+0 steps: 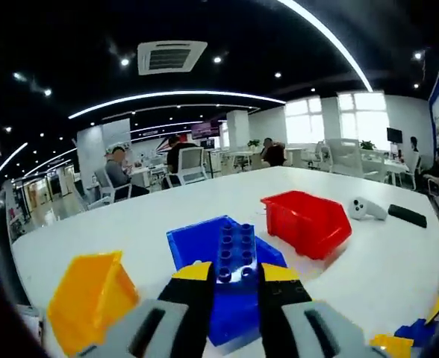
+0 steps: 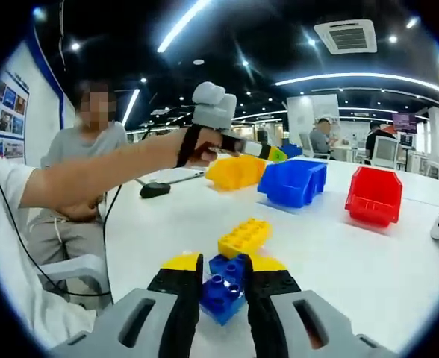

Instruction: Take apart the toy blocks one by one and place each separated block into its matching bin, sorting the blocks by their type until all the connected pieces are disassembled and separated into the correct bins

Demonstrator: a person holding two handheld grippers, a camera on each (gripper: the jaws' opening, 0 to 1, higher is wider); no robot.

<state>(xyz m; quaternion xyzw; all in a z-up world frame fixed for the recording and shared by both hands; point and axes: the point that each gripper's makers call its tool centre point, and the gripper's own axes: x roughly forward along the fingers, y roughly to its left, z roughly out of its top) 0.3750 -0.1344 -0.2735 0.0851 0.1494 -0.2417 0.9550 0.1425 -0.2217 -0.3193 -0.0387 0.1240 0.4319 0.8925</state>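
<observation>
Holding a blue block (image 1: 234, 253) between its closed jaws, the left gripper (image 1: 233, 277) hangs right over the blue bin (image 1: 190, 250), the block's long axis running straight out along the jaws, so the drop looks to be just below. Beside the blue bin sit one yellow bin (image 1: 89, 298) and one red bin (image 1: 305, 221). The right gripper (image 2: 223, 287) is clamped on another blue block (image 2: 223, 287), with one yellow block (image 2: 244, 236) lying just beyond it, well short of the blue bin.
</observation>
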